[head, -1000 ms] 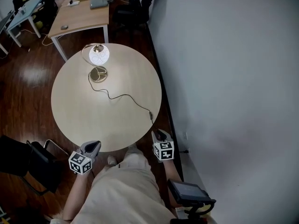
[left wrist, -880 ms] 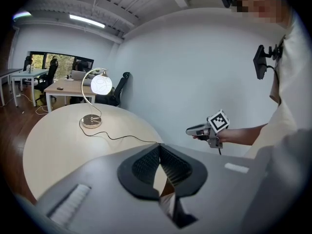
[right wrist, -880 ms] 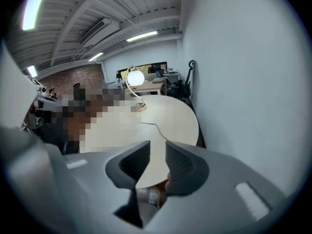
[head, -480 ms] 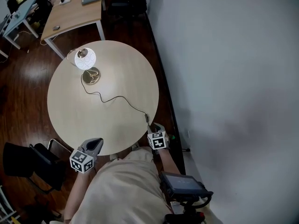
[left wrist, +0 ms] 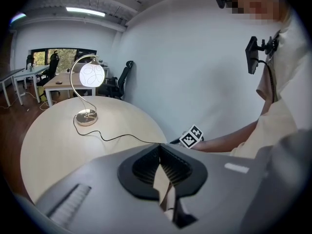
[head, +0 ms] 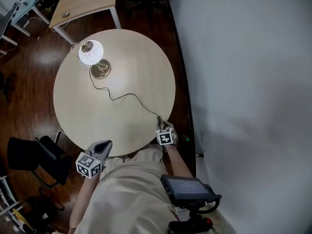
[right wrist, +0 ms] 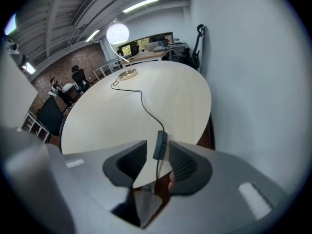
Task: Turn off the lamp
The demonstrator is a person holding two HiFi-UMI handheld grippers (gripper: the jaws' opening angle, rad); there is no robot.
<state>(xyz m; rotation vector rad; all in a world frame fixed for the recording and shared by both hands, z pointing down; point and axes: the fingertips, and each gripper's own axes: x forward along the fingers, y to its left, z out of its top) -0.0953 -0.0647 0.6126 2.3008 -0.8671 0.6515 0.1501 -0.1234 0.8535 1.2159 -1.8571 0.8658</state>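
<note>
Right gripper view | right gripper (right wrist: 157,151) just opening, switch (right wrist: 160,143) between, table edge (right wrist: 206,112) | left gripper (left wrist: 159,155) clenched

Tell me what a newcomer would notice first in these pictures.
The glowing globe lamp stands out at once, lit at the far left edge of the round table. Its black cord snakes across to the near right edge. There the inline switch sits between the jaws of the right claw, which have just been opening and do not press on it.
</note>
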